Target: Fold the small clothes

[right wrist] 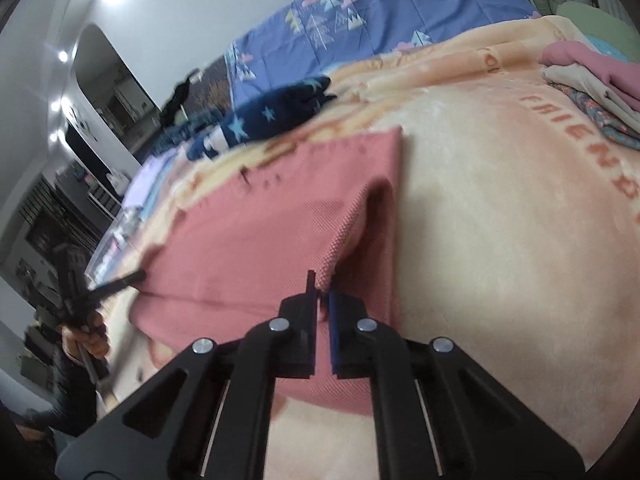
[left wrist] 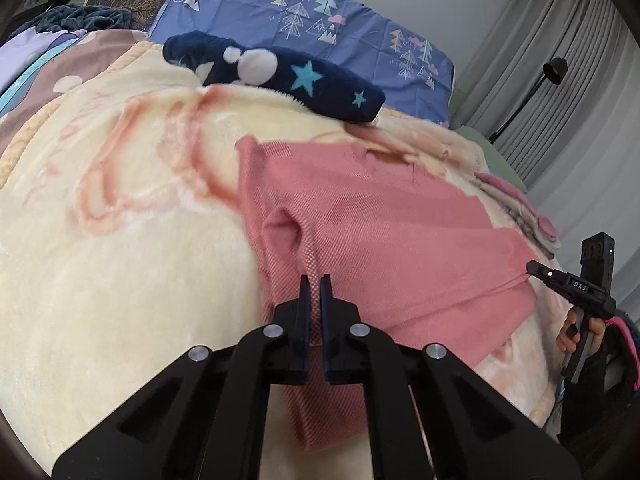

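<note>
While the pink garment (left wrist: pixel 360 216) lies across the cream blanket (left wrist: pixel 120 260) on the bed, we hold its near edge at two corners — our left gripper (left wrist: pixel 315 280) pinched tight on the knit fabric, our right gripper (right wrist: pixel 321 280) clamped the same way on the other corner. Each pinch lifts a small ridge of cloth. Beyond it rests a navy star-patterned piece (left wrist: pixel 280 76), then a blue tree-print quilt (left wrist: pixel 320 12) — and a stack of folded clothes (right wrist: pixel 592 80) sits off to our right.
</note>
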